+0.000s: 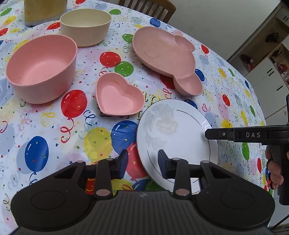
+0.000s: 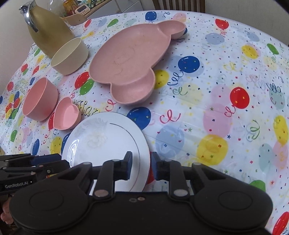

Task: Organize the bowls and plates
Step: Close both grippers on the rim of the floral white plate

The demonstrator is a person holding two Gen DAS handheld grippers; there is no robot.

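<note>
A white plate [image 1: 173, 141] [image 2: 106, 142] lies on the balloon tablecloth, nearest both grippers. My left gripper [image 1: 142, 160] is open, its jaws astride the plate's near rim. My right gripper [image 2: 141, 166] is open with its jaws astride the plate's right rim; it also shows in the left wrist view [image 1: 209, 134] at that rim. A pink heart bowl [image 1: 118, 97] [image 2: 67, 113], a pink round bowl [image 1: 42, 66] [image 2: 39, 99], a cream bowl [image 1: 85, 25] [image 2: 69, 56] and a pink bear-shaped divided plate [image 1: 162, 54] [image 2: 131, 61] stand beyond.
A gold thermos jug [image 2: 47, 27] [image 1: 43, 10] stands behind the cream bowl. A wooden chair [image 1: 153, 7] is at the table's far edge. White cupboards [image 1: 267, 72] stand to the right of the table.
</note>
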